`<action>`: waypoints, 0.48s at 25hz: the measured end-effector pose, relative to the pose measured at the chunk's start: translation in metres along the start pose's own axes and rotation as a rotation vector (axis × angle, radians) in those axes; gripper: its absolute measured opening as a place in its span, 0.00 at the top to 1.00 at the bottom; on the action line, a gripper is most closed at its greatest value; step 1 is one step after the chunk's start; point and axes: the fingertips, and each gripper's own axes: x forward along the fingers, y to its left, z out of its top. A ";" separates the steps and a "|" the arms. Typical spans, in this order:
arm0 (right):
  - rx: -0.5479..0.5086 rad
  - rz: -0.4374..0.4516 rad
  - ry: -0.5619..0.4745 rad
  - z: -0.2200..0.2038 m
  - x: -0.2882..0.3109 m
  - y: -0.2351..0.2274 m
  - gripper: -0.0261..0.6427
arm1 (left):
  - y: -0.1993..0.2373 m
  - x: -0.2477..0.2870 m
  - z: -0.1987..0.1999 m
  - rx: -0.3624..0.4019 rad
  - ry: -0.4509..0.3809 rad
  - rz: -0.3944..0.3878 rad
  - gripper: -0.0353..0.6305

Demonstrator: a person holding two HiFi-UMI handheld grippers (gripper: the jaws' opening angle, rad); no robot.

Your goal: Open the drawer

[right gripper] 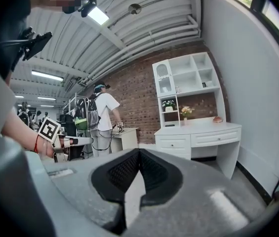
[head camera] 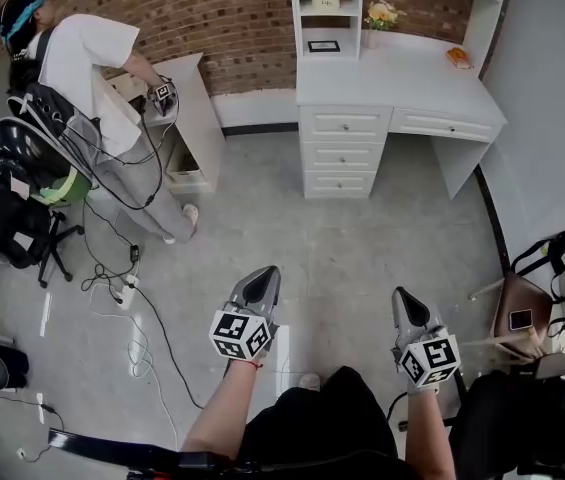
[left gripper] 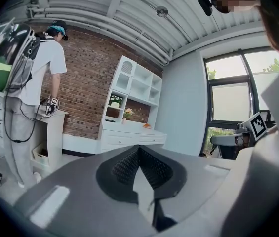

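Observation:
A white desk [head camera: 402, 78] stands against the brick wall at the far side of the room. It has a stack of three closed drawers [head camera: 340, 153] and one wide closed drawer [head camera: 445, 125]. The desk also shows far off in the left gripper view [left gripper: 129, 131] and in the right gripper view [right gripper: 198, 130]. My left gripper [head camera: 265, 274] and right gripper [head camera: 400, 296] are held low over the grey floor, well short of the desk and pointing towards it. Both are shut with nothing in them, their pads meeting in the left gripper [left gripper: 139, 149] and in the right gripper [right gripper: 139, 152].
A person [head camera: 92, 68] with a backpack works at a second white cabinet [head camera: 190, 108] at the left. Cables and a power strip [head camera: 130, 290] lie on the floor at the left, beside an office chair [head camera: 22, 230]. A brown chair [head camera: 522, 313] stands at the right. A shelf unit [head camera: 325, 13] with flowers tops the desk.

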 end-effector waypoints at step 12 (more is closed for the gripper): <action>0.039 0.002 -0.022 -0.005 0.081 -0.066 0.96 | 0.027 0.090 0.003 0.018 -0.006 0.005 0.94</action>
